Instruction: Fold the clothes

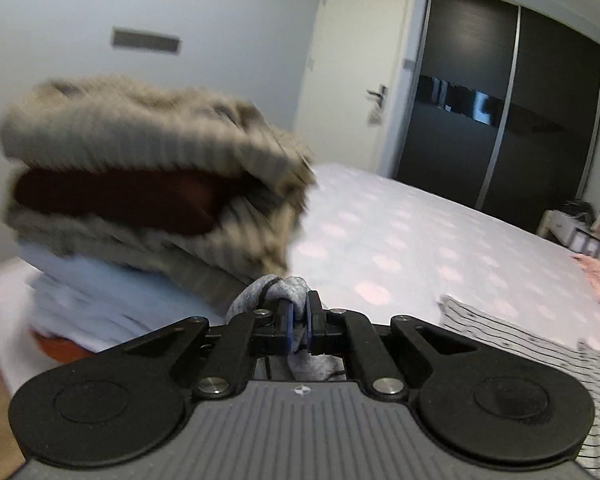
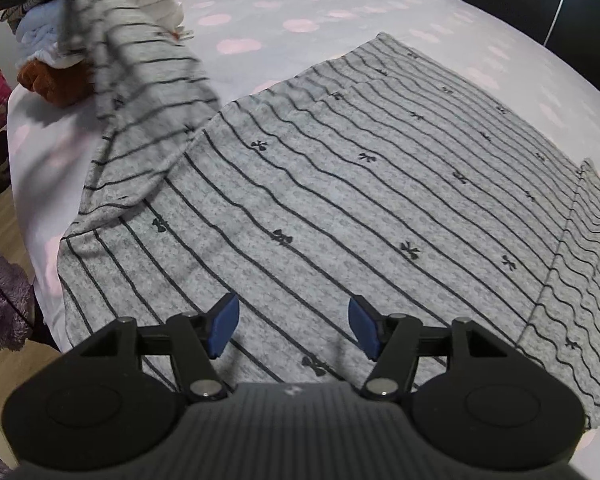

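Heads up, your left gripper [image 1: 299, 322] is clamped shut on a small bunch of the grey striped top [image 2: 340, 208], just a pinch of fabric squeezed between the blue pads. The right gripper [image 2: 292, 330] hangs over the body of the top with its jaws spread wide and nothing between them, so nothing pins the garment down.

The top lies spread flat on the polka-dot bed [image 2: 300, 4], near the edge closest to you, with 1 sleeve [image 2: 148, 96] lifted up toward the pile of folded clothes [image 1: 140, 168].

What I'd worry about: that pinch is small, so the cloth could slip out mid-fold. With the right side free, pulling the sleeve might drag the whole top and wrinkle it, or tug it toward the bed edge. And the raised sleeve is right by the stack, so a wide swing could knock it over.

Count, as far as I can see: 1 striped top, 2 grippers, 1 stack with at least 4 folded items (beige ribbed, dark red, pale blue, rust), 1 bed.
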`<state>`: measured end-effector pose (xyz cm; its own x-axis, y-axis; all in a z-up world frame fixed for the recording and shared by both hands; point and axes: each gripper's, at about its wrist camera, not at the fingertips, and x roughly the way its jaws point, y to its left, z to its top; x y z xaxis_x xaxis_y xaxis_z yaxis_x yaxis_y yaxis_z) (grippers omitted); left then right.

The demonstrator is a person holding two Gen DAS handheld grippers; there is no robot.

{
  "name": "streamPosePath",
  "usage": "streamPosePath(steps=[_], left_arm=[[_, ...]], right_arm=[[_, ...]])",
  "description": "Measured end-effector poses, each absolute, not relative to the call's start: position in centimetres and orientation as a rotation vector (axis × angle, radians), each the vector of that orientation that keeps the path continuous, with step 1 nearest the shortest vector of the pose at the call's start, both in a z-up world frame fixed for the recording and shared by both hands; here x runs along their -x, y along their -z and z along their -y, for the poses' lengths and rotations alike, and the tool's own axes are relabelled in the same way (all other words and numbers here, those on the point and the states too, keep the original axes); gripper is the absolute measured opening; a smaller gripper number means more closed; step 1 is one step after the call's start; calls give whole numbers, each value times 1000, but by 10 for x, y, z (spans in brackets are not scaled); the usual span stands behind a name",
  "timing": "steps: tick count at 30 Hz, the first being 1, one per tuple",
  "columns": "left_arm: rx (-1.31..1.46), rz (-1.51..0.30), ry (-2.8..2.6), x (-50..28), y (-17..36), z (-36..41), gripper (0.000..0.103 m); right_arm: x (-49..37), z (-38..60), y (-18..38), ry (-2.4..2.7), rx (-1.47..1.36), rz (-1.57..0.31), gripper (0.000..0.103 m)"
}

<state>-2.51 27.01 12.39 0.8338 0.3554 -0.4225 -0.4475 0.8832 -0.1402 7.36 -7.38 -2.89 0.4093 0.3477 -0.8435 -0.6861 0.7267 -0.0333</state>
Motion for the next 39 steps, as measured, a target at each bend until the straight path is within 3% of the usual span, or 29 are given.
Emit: streamPosePath(steps=[8,16,25,32,35,39], left_arm=[[227,-397,-401,28,-128,-241,4],[-9,-432,-158,15,-107,-144,4],[-306,-658,180,19,-27,-27,4],[-417,-809,296,25,16,5,4],[-407,-846,304,26,17,4,10],[-373,-874,332,30,8,-1,28]], right_arm=[[-63,87,14,-666,397,-901,65],[-61,102,11,-616,396,-900,65],[-63,124,17,-564,369,-927,65],[-58,135,21,-554,363,-941,65],[-54,135,23,-561,379,-949,65],[-52,132,20,-582,372,-937,65]])
